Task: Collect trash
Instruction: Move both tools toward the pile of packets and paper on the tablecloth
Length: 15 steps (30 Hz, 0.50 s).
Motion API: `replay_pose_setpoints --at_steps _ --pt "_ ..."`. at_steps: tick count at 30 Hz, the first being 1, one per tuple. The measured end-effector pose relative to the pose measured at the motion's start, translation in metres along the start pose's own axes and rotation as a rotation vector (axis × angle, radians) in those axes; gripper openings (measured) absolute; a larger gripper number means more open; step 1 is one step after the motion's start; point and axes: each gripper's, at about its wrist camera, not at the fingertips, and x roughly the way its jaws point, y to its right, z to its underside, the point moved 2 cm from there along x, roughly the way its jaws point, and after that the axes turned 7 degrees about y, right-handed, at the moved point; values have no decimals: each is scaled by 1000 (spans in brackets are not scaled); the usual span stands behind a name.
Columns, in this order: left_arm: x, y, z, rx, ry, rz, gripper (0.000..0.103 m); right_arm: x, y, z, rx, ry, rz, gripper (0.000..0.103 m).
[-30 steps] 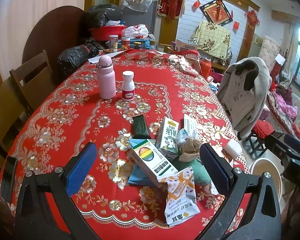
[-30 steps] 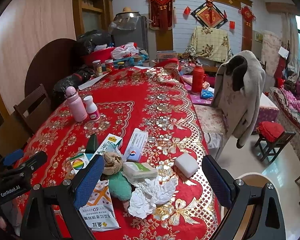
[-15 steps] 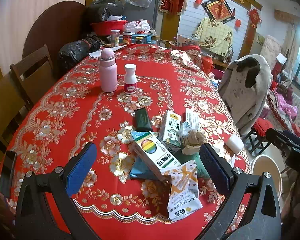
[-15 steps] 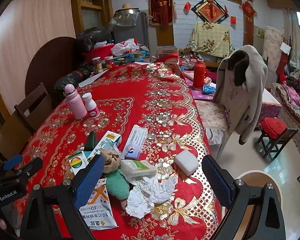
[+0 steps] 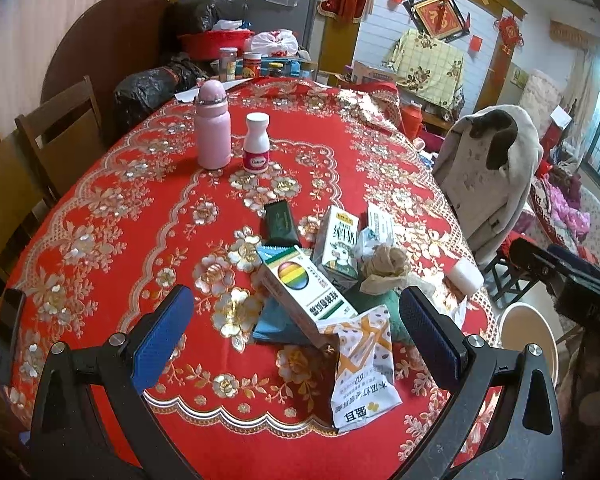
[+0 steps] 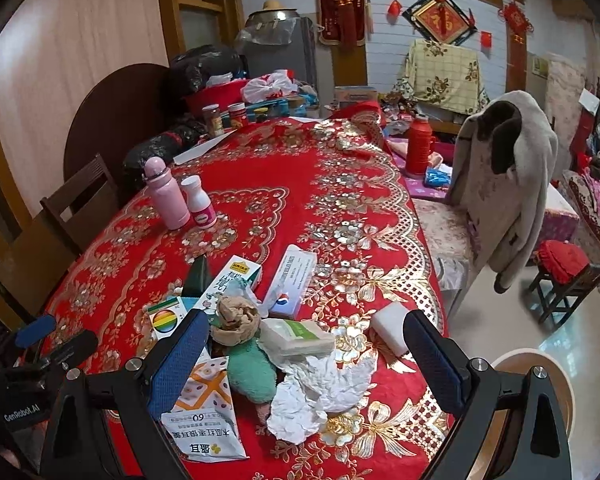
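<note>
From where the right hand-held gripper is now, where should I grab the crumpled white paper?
Take the crumpled white paper across its raised, bunched middle, coming down from above with the open right hand-held gripper. It lies loose on the tablecloth beside the green lump; its thin edges lie flat and would probably slip.

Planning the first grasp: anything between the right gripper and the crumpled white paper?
Nothing visible. The right gripper hangs open above the table edge, and the crumpled white paper lies on top of the pile, uncovered, between its fingers in view.
</note>
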Motion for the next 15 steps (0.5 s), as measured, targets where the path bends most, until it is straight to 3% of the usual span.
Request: replay_pose_setpoints --at_steps 15 --pt "7 1 28 12 -64 -29 102 16 -8 5 -30 -48 -54 97"
